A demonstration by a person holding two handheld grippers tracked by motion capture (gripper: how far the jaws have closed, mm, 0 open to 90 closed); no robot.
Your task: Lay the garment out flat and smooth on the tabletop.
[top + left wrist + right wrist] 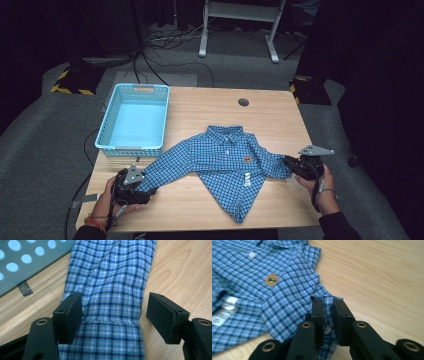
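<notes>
From the high view, the blue checked shirt (225, 165) lay spread across the lower middle of the frame on the wooden table (280, 107), its sleeves reaching out to either side. My left gripper (131, 186) sat at the lower left on the tip of one sleeve, my right gripper (300, 165) at the right edge on the other cuff. Both of my hands came in low from the bottom, forearms angled outward. The light blue basket (132, 122) stood empty at the upper left, just beyond the left sleeve. I judged I was taking hold of the two sleeves, perhaps to fold them in or lift the shirt.

In the left gripper view, my jaws stood spread wide, one on each side of the sleeve (110, 290), the cloth running up the middle of the frame between them, not yet clamped. The next move there called for closing on the cuff.

In the right gripper view, my jaws were pressed nearly together, pinching the cuff (328, 315) at the lower centre, a button showing between them.
</notes>
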